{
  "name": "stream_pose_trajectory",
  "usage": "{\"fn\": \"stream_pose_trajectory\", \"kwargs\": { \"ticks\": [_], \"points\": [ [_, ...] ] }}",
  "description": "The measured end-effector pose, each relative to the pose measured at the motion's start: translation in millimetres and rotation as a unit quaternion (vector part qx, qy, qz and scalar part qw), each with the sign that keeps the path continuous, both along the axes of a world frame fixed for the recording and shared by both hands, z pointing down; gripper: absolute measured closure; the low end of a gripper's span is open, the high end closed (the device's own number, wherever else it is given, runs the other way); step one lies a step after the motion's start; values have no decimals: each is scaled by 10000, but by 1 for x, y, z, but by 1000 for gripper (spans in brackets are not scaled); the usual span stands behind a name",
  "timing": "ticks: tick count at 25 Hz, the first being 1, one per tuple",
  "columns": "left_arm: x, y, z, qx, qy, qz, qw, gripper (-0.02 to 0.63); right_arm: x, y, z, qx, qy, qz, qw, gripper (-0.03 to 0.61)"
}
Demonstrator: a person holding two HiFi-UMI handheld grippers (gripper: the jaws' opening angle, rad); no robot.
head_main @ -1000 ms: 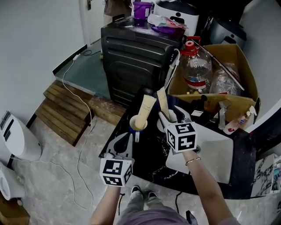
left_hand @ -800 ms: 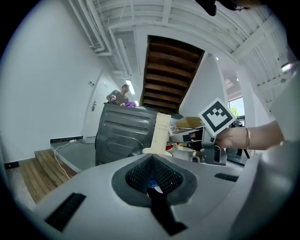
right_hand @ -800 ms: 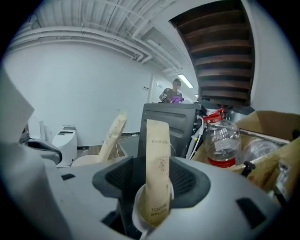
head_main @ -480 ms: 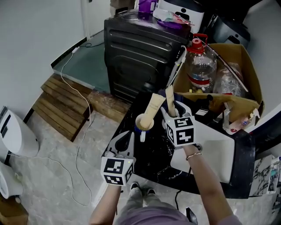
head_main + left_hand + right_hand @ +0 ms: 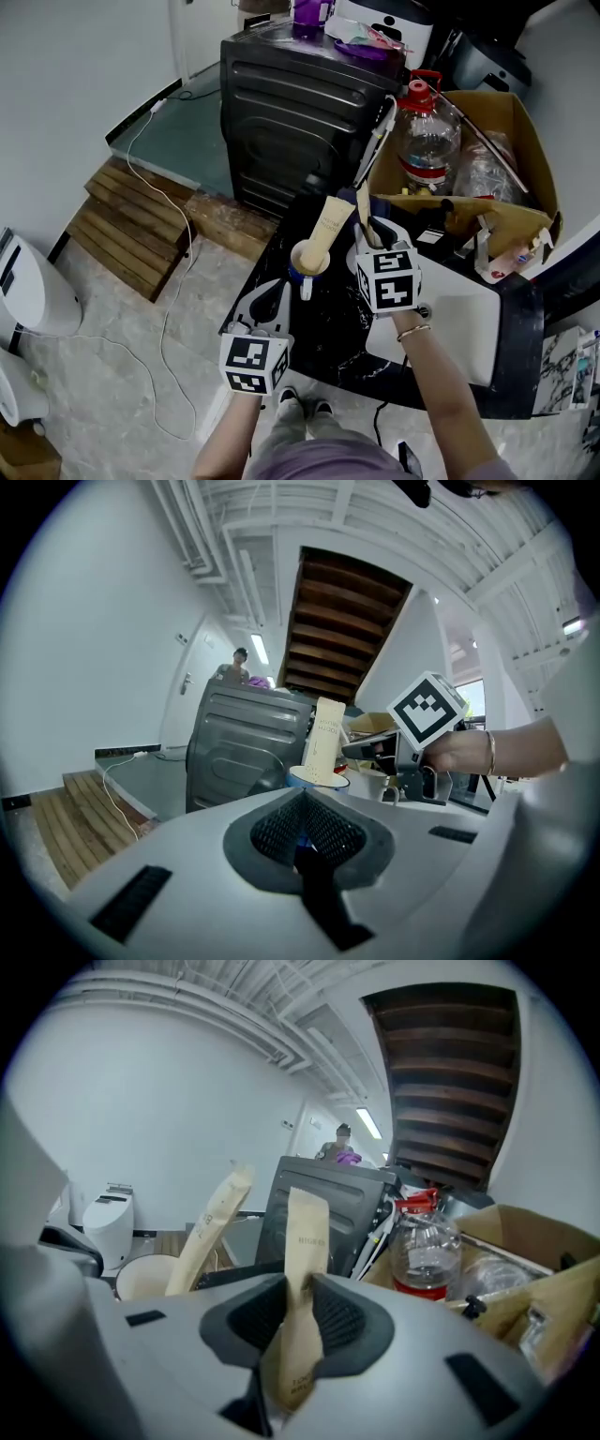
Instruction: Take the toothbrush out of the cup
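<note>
Two toothbrushes in tan paper sleeves stand upright on the black counter (image 5: 319,347). One (image 5: 328,225) leans in a blue-rimmed cup (image 5: 309,259), also seen in the left gripper view (image 5: 317,778). The other toothbrush (image 5: 305,1241) rises between the pads of my right gripper (image 5: 298,1312), whose jaws are closing and pinch its sleeve. In the head view that gripper (image 5: 372,239) covers the vessel under this toothbrush (image 5: 364,208); a white mug (image 5: 386,785) shows below it in the left gripper view. My left gripper (image 5: 272,292) rests short of the blue-rimmed cup, jaws together on nothing.
A white board (image 5: 459,328) lies on the counter at the right. Behind stand a black ribbed cabinet (image 5: 300,103), a large water bottle (image 5: 429,141) and a cardboard box (image 5: 511,122). Wooden steps (image 5: 141,234) and a cable lie on the floor at left.
My right gripper's jaws have closed onto the paper-sleeved toothbrush. Both hands have stayed almost in place.
</note>
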State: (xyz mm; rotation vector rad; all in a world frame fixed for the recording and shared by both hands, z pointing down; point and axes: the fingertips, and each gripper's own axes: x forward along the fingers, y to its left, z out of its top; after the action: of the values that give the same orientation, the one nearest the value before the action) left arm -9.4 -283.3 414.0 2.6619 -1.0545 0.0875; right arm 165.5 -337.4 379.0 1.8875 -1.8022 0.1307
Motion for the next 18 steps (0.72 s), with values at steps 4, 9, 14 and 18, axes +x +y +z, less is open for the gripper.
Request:
{"fn": "stream_pose_trajectory", "kwargs": {
  "ticks": [4,9,14,18],
  "points": [
    [-3,2,-1,7,-27,-13,10000,614,2,6,-5,121,10,106,9999,523],
    [-6,5,-3,42,-19,-66,10000,614,1,13,-17,398,6,99,9992,545],
    [-6,9,-7,83,-12,-100,9999,614,-1,24,-38,840,-154,70,9963,546],
    [-6,11,-11,118,0,-143,9998,614,0,37,-62,1291,-342,67,9910,546]
  ]
}}
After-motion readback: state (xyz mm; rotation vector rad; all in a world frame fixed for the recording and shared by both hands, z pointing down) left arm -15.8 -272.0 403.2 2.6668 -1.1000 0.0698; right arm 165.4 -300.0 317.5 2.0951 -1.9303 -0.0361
